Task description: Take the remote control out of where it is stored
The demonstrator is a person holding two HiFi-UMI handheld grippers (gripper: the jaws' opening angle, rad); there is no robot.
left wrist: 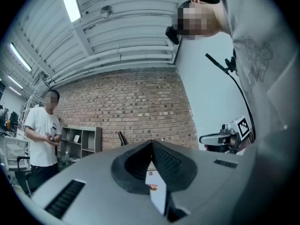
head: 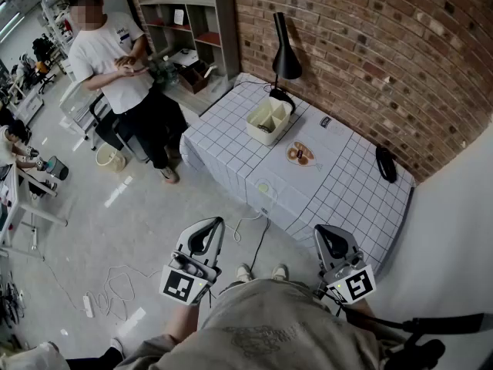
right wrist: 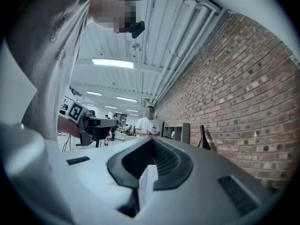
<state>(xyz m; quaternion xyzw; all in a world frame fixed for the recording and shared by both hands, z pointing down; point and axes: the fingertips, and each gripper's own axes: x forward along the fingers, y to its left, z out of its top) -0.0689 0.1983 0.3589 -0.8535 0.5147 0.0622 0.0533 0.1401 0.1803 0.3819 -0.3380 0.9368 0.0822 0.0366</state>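
Head view: cream box (head: 279, 129), remote's axis indiscernible

Bright, even indoor light falls from ceiling strip lights (left wrist: 70, 3), which blow out white in both gripper views. The floor (head: 119, 191) carries pale glare streaks, and shadows are soft. Fisheye distortion bends the brick wall (head: 370, 45); corners go black and the nearest foreground blurs.

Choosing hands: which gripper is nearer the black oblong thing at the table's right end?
Right. The right gripper is at the table edge short of the black oblong thing; the left gripper is farther left.
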